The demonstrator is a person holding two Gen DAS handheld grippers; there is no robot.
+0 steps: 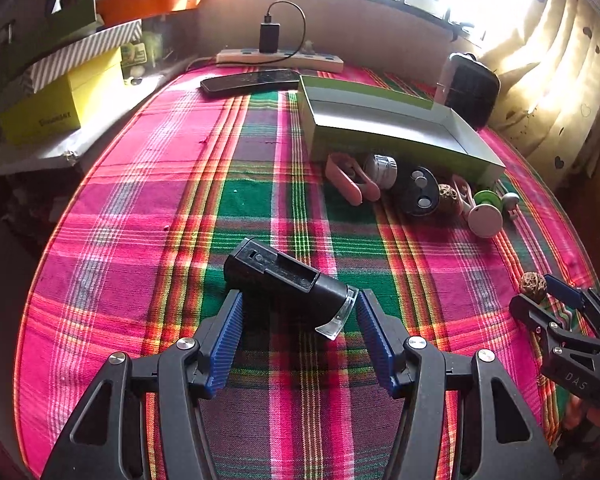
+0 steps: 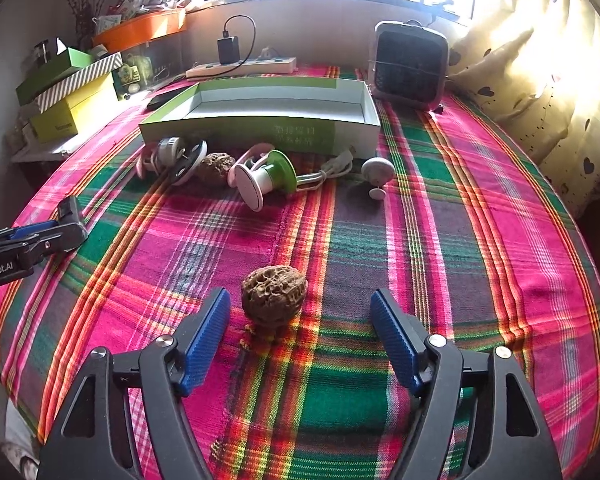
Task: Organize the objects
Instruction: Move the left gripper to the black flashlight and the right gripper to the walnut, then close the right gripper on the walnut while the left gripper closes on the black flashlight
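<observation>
My left gripper [image 1: 298,304] is open, its blue pads on either side of a black device with a clear tip [image 1: 288,280] lying on the plaid cloth. My right gripper [image 2: 300,304] is open around a brown wrinkled walnut [image 2: 274,294] resting on the cloth; it also shows in the left wrist view [image 1: 534,286]. An open green and white box [image 2: 260,120] stands further back. In front of it lie a second walnut [image 2: 216,168], a green and white spool [image 2: 266,180], a black disc [image 1: 420,196], a pink clip [image 1: 350,178] and a white round piece [image 2: 378,172].
A black remote [image 1: 252,80] and a white power strip with a charger [image 2: 242,66] lie at the back. A small grey fan heater [image 2: 410,64] stands back right. Stacked boxes [image 2: 72,96] and an orange tray [image 2: 140,30] sit at left. Curtain [image 2: 540,80] at right.
</observation>
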